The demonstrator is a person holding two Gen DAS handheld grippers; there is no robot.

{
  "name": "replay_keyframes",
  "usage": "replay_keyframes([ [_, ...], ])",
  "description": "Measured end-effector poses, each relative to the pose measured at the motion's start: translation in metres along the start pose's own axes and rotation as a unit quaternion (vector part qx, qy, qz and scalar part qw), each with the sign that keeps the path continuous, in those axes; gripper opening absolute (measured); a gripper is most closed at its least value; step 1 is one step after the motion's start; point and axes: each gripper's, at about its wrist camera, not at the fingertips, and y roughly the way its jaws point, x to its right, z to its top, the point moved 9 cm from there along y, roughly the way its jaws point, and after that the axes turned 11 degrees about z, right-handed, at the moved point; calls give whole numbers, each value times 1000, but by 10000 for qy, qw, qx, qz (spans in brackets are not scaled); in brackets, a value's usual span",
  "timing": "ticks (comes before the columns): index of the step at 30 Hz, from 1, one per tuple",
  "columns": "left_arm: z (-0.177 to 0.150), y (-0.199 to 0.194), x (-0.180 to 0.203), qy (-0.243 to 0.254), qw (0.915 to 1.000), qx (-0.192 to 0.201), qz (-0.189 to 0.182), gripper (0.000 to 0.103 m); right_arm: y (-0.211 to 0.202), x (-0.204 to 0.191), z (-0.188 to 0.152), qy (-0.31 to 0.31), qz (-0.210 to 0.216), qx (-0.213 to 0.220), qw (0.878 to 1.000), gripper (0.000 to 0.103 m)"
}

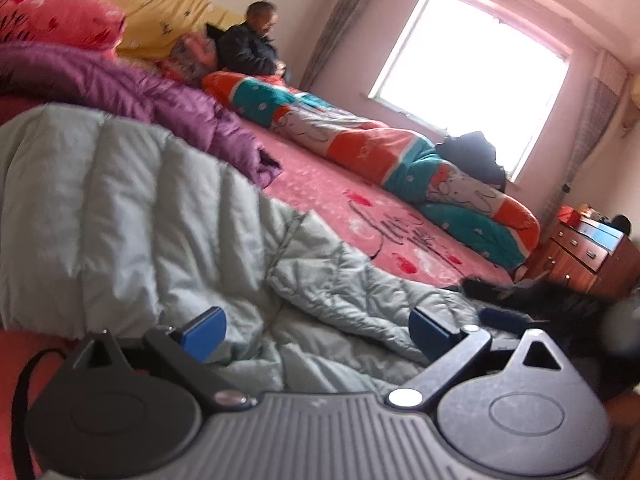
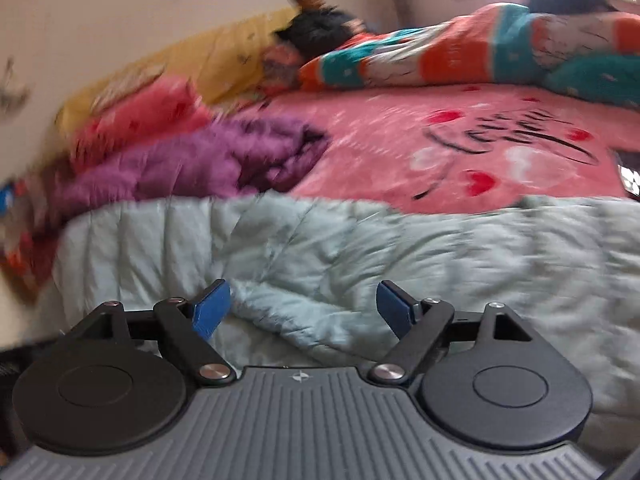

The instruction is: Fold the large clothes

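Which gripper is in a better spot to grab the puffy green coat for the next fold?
Probably the left gripper: its open jaws sit around a bunched sleeve of the pale green coat. The right gripper is open too, over flatter fabric.

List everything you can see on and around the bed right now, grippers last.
Puffer jacket: one, pale grey-green, near bed edge under both grippers.
Purple jacket: one, crumpled behind it.
Pillow: one, pink-red, by the yellow headboard.
Quilt: one, orange and teal, rolled along far side.
Sheet: pink, hearts.
Dresser: one, brown, beside bed.
Person: one, seated far side.
Left gripper: open.
Right gripper: open.
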Motion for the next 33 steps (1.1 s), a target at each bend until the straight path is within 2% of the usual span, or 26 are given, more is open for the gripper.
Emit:
replay_keyframes([
  [3, 0, -2, 10, 230, 9997, 50, -95, 97, -55, 26, 22, 500, -160, 695, 9962, 100],
  [6, -4, 1, 18, 414, 9991, -14, -100, 97, -100, 70, 41, 827, -706, 1325, 9852, 101],
  [9, -8, 12, 21, 376, 9991, -204, -53, 97, -136, 122, 44, 1108, -1380, 1677, 9698, 101],
  [11, -7, 19, 22, 405, 9989, -201, 96, 97, -150, 150, 37, 1297, -1518, 1874, 9618, 103],
  [13, -2, 28, 20, 201, 9993, -241, 187, 97, -156, 169, 31, 1501, -1643, 1925, 9557, 103],
  [15, 1, 40, 19, -86, 9990, -383, 228, 96, -159, 182, 28, 1698, -1580, 1969, 9526, 103],
  [19, 4, 66, 18, -167, 9973, -530, 488, 93, -165, 194, 30, 1811, -1426, 2257, 9465, 103],
  [25, 2, 99, 15, -666, 9919, -799, 726, 86, -148, 187, 34, 1940, -1080, 2308, 9473, 103],
  [26, 3, 103, 15, -732, 9912, -798, 766, 83, -147, 187, 36, 1966, -1046, 2309, 9471, 103],
  [28, 5, 110, 15, -895, 9892, -802, 837, 69, -144, 191, 36, 2007, -953, 2288, 9478, 103],
  [30, 6, 114, 16, -918, 9880, -831, 920, 37, -143, 191, 37, 2003, -949, 2268, 9484, 103],
  [31, 6, 114, 17, -873, 9875, -846, 1005, 32, -142, 191, 37, 1988, -972, 2262, 9486, 103],
  [33, 9, 110, 18, -710, 9875, -788, 1165, 10, -140, 196, 36, 2003, -1050, 2258, 9476, 103],
])
